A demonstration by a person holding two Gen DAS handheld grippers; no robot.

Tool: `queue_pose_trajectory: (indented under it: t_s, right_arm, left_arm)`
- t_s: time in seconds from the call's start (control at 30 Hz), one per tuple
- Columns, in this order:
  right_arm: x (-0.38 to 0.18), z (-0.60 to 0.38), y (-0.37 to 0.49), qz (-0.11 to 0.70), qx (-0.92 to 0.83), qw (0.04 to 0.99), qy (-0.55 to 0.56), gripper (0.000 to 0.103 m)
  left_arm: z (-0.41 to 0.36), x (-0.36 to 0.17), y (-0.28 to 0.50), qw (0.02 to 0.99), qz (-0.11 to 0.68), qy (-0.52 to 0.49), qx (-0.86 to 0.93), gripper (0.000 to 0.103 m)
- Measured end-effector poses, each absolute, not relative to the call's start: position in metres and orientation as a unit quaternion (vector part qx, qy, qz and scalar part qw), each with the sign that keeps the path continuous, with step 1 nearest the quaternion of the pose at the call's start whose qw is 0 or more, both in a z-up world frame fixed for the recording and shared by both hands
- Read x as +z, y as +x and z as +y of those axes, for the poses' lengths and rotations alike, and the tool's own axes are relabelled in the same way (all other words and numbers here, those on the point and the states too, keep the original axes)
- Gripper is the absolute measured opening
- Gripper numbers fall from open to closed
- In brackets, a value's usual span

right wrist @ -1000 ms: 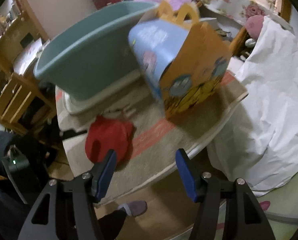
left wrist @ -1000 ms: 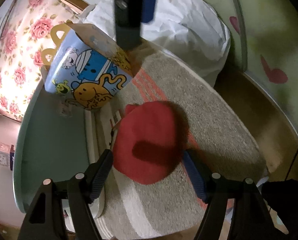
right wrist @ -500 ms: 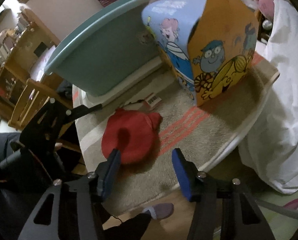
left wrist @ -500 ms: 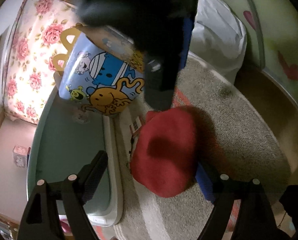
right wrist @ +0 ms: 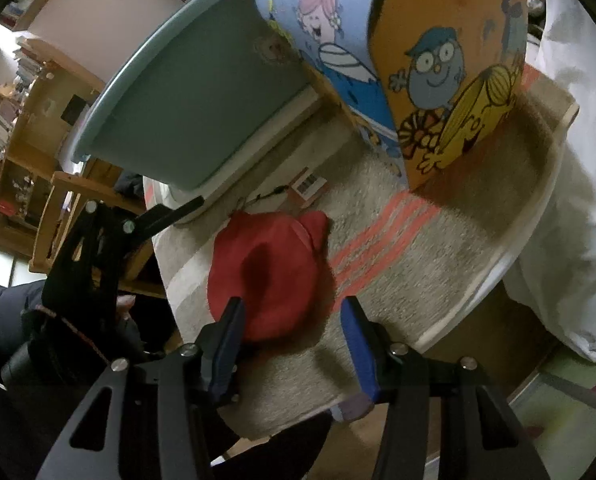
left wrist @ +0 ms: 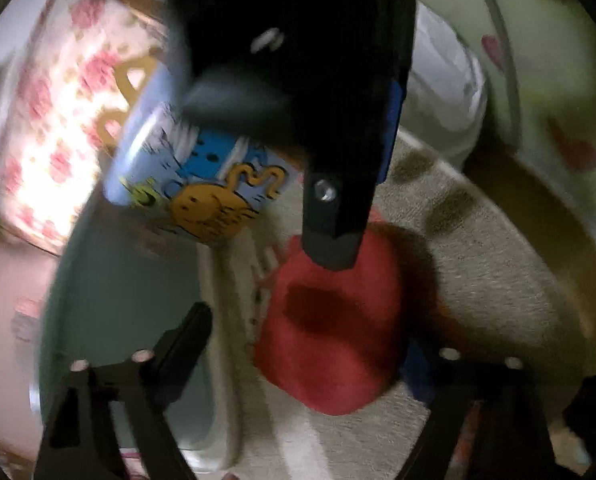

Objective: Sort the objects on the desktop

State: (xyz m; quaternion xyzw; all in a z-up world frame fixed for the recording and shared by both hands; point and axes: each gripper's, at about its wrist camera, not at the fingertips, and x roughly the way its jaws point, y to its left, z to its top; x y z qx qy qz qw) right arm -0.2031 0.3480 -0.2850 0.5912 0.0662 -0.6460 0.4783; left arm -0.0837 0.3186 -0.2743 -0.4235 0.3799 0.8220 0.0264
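Note:
A red cloth cap [left wrist: 334,332] lies on the beige towel [left wrist: 478,280] on the round table; it also shows in the right wrist view [right wrist: 269,272]. My left gripper [left wrist: 306,344] is open, its jaws on either side of the cap. My right gripper [right wrist: 293,320] is open just above the cap's near edge, and it hangs over the cap in the left wrist view [left wrist: 338,184]. A cartoon paper box [right wrist: 418,80] stands at the back of the table. A teal tub [right wrist: 193,92] stands beside it.
A small barcode tag [right wrist: 310,186] lies on the towel between the cap and the tub. A white cloth bundle [right wrist: 570,200] sits beyond the table edge. Wooden shelves [right wrist: 21,140] stand behind the tub. The person's dark sleeve [right wrist: 9,312] is at left.
Both grippers have moved in toward the red cap. The right gripper now fills the top of the left wrist view. The cap has not moved.

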Motion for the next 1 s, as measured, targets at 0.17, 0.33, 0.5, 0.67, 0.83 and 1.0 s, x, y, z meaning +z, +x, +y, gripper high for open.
queue_pose_trajectory:
  t_s: [0.17,0.33,0.5,0.67,0.83,1.0]
  right_arm:
    - [-0.292,0.346,-0.206,0.042,-0.625,0.476,0.618,0.054]
    - [-0.294,0.347,-0.207,0.017,-0.62,0.474,0.625,0.054]
    - [-0.287,0.35,-0.209,-0.003,-0.629,0.47,0.619,0.054]
    - [-0.272,0.354,-0.21,0.003,-0.651,0.463,0.602,0.054]
    - [-0.258,0.361,-0.215,0.002,-0.667,0.455,0.59,0.054]
    - [-0.247,0.364,-0.212,0.009,-0.684,0.443,0.579,0.054]
  left_arm:
    - [0.33,-0.282,-0.079,0.049,0.399,-0.43,0.808,0.033]
    - [0.315,-0.272,-0.092,0.058,0.355,-0.45,0.817,0.028]
    - [0.308,-0.263,-0.097,0.061,0.34,-0.451,0.823,0.009]
    - [0.293,-0.248,-0.106,0.056,0.311,-0.453,0.834,0.008]
    - [0.279,-0.232,-0.114,0.05,0.279,-0.451,0.847,0.007]
    - [0.271,-0.219,-0.112,0.046,0.275,-0.443,0.852,0.007]
